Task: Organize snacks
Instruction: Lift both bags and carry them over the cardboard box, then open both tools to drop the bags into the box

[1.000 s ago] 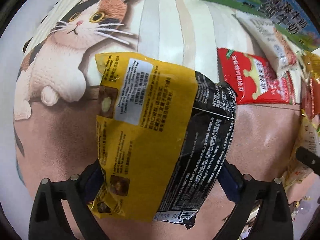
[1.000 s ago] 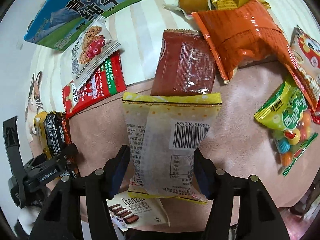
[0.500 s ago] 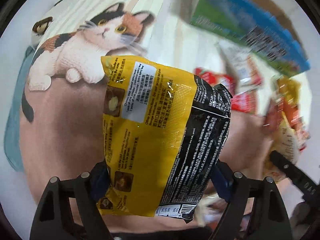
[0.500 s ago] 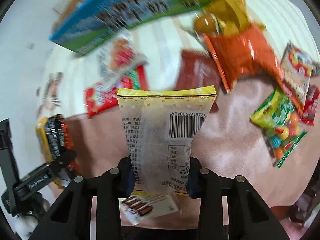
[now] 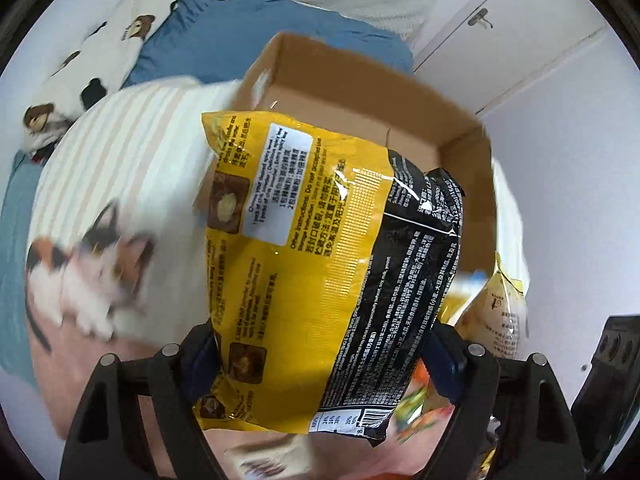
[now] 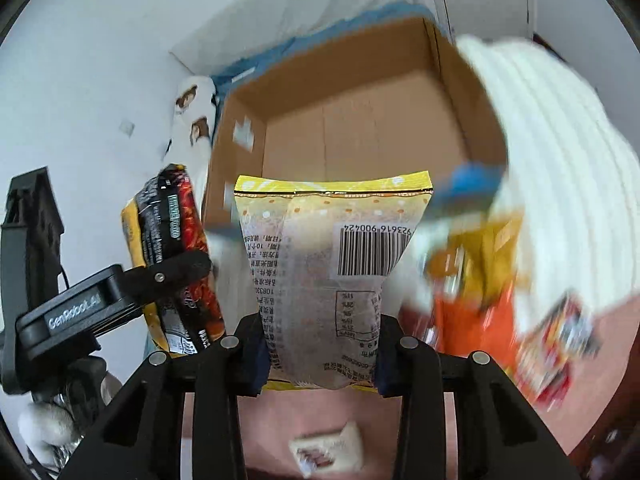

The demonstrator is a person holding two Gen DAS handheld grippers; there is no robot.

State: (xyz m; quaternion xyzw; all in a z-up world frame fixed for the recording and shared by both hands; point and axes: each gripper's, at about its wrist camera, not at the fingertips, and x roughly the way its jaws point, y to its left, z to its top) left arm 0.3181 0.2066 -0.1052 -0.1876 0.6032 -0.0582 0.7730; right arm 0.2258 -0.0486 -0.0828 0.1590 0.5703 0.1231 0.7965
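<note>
My left gripper (image 5: 320, 360) is shut on a yellow and black noodle packet (image 5: 320, 264) and holds it up in front of an open cardboard box (image 5: 360, 96). My right gripper (image 6: 320, 360) is shut on a pale yellow bread packet (image 6: 332, 264) with a barcode, raised before the same box (image 6: 360, 128). The noodle packet (image 6: 176, 248) and the left gripper (image 6: 176, 270) also show at the left of the right wrist view. The bread packet (image 5: 496, 320) shows at the right of the left wrist view.
A striped blanket with a cat print (image 5: 100, 264) covers the surface below. Blurred loose snack packets (image 6: 480, 312) lie to the right, and a small white packet (image 6: 328, 452) lies near the front. A blue bedsheet (image 5: 224, 32) and a bear-print pillow (image 5: 100, 48) lie behind the box.
Both grippers have lifted their packets and tilted up from the blanket toward the cardboard box, which now fills the background. The loose snacks have dropped to the lower right.
</note>
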